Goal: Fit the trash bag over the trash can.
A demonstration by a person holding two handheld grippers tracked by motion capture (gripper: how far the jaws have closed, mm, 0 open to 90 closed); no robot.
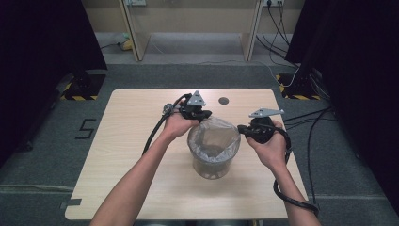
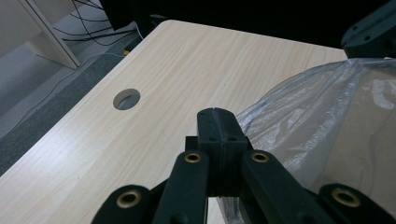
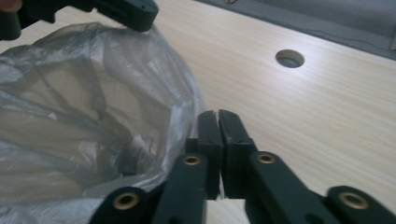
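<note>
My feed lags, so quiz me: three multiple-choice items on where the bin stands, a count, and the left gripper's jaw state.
1. Where does the small bin lined with a clear plastic bag stand?
A. between the two grippers
B. on the floor
C. at the table's far left corner

2. How many round holes does the pale wooden table show?
A. three
B. one
C. none

3. How do the jaws of the left gripper stand?
A. wide open
B. shut
C. removed

Answers: 1 A, the left gripper and the right gripper flank its rim; 2 B, a single hole near the far edge; 3 B, the left gripper view shows them pressed together.
</note>
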